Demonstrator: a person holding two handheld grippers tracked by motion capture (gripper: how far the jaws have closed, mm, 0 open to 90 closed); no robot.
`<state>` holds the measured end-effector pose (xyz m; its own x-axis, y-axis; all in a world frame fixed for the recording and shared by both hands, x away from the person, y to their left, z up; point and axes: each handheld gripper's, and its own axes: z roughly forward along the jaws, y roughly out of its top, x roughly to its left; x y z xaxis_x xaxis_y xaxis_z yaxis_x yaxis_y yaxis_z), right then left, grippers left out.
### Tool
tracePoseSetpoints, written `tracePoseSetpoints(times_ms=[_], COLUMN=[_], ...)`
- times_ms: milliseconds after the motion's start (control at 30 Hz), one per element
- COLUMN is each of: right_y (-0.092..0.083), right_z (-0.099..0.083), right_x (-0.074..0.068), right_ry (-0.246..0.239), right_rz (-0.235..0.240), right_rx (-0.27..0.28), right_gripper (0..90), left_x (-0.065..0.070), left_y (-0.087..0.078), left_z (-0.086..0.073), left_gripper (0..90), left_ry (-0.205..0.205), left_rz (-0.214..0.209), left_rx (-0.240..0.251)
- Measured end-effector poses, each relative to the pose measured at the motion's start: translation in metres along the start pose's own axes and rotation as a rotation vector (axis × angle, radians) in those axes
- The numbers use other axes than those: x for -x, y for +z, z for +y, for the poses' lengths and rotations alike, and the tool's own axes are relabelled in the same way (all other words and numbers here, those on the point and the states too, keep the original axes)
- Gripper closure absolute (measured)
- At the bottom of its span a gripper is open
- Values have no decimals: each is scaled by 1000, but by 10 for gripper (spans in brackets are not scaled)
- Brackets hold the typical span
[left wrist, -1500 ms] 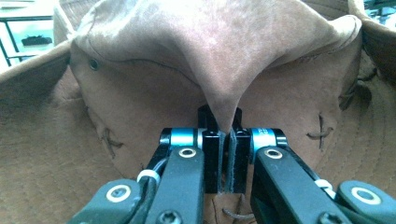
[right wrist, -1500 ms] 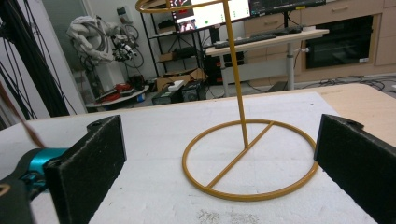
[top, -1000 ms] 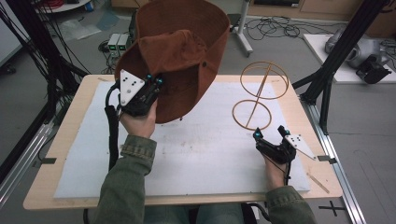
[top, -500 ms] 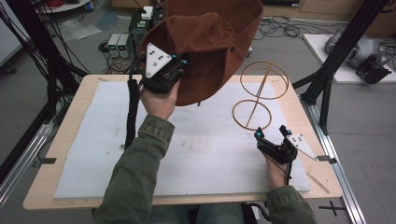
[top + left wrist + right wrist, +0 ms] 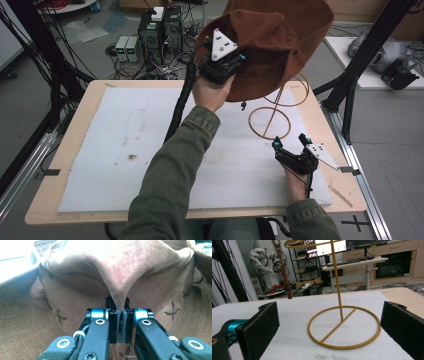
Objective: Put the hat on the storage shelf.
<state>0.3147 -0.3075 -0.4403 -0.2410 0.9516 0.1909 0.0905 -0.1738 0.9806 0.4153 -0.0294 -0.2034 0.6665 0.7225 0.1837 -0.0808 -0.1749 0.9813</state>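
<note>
A brown suede hat (image 5: 272, 37) hangs in the air over the far right of the table, above a gold wire stand (image 5: 270, 121). My left gripper (image 5: 227, 62) is shut on a fold of the hat's brim (image 5: 120, 290); the pinched leather rises between the two black pads in the left gripper view. The stand has a round base (image 5: 344, 328) and an upright rod (image 5: 337, 282); its top ring sits partly behind the hat. My right gripper (image 5: 290, 145) rests open on the mat near the front right, its jaws aimed at the stand's base with nothing between them.
A white foam mat (image 5: 150, 145) covers most of the wooden table (image 5: 65, 210). Black frame posts (image 5: 350, 85) stand at both sides. Cables and electronics boxes (image 5: 160, 30) lie on the floor behind the table. The hat's cord (image 5: 283, 270) dangles beside the stand.
My left hand has carried the hat up and to the right, from over the table's back left to above the wire stand. The right gripper has stayed still.
</note>
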Motion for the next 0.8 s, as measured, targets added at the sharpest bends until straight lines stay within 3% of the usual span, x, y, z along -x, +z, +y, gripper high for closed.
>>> tracePoseSetpoints(times_ms=[200,400,467,567,800], right_y=[-2,-11,-12,-13,-12], right_z=[0,0,0,0,0], right_x=[2,10,11,12,10], right_ry=[-11,14,20,10,-14], right_rz=[4,-13,-11,-5,2], right_rx=[-2,1,-1,2,6], right_gripper=[19,19,19,19,19], left_x=[16,28,30,32,35], left_y=[35,68,74,82,90], left_z=[6,4,1,-5,-9], left_gripper=[870,870,870,870,869], left_ry=[0,27,55,56,45], left_rz=[-136,-244,-263,-282,-268], left_rx=[-31,-99,-131,-167,-191])
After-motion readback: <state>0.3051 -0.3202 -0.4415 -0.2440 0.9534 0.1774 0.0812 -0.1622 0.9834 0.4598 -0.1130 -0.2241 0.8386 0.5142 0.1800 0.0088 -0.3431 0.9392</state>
